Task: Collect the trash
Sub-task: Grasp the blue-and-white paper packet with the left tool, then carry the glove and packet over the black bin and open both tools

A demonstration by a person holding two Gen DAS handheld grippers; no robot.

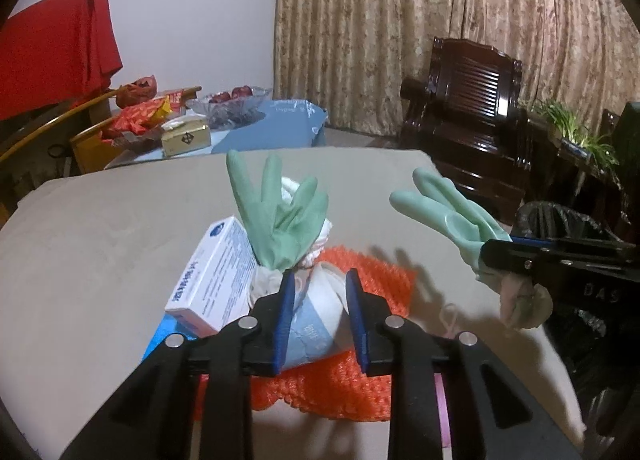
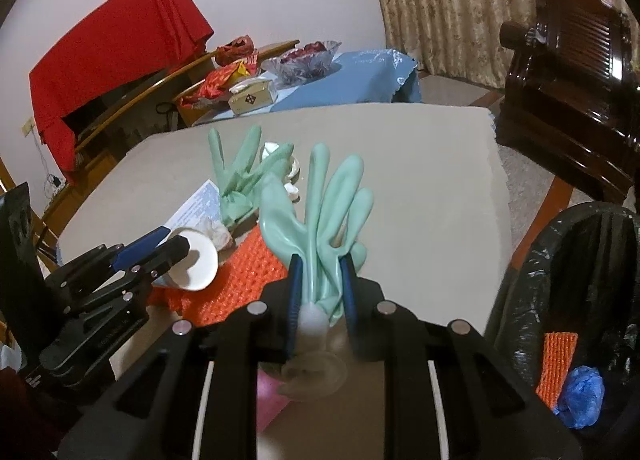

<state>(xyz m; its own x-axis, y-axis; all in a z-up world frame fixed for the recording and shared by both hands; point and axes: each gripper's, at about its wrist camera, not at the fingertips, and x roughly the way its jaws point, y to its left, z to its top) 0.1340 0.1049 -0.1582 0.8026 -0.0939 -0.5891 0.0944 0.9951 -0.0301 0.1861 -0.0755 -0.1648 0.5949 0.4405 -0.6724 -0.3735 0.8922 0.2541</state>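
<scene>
My left gripper (image 1: 320, 280) is closed around a white and pale blue paper cup (image 1: 316, 320) that lies over an orange mesh pad (image 1: 360, 384); the right wrist view shows the cup's open mouth (image 2: 196, 260) at its fingertips. My right gripper (image 2: 321, 264) is shut on the cuff of a green rubber glove (image 2: 332, 200), held above the table with its fingers pointing away. From the left wrist view that glove (image 1: 444, 208) hangs to the right. A second green glove (image 1: 280, 216) stands up behind the cup, beside a white printed box (image 1: 216, 280) and crumpled white paper (image 1: 320, 236).
A black-lined bin (image 2: 580, 260) stands at the table's right edge, holding an orange mesh piece (image 2: 556, 364) and a blue wad (image 2: 580, 392). The beige table (image 1: 120, 220) stretches far. A dark wooden chair (image 1: 472, 108) and a cluttered blue-covered table (image 1: 272, 128) stand beyond.
</scene>
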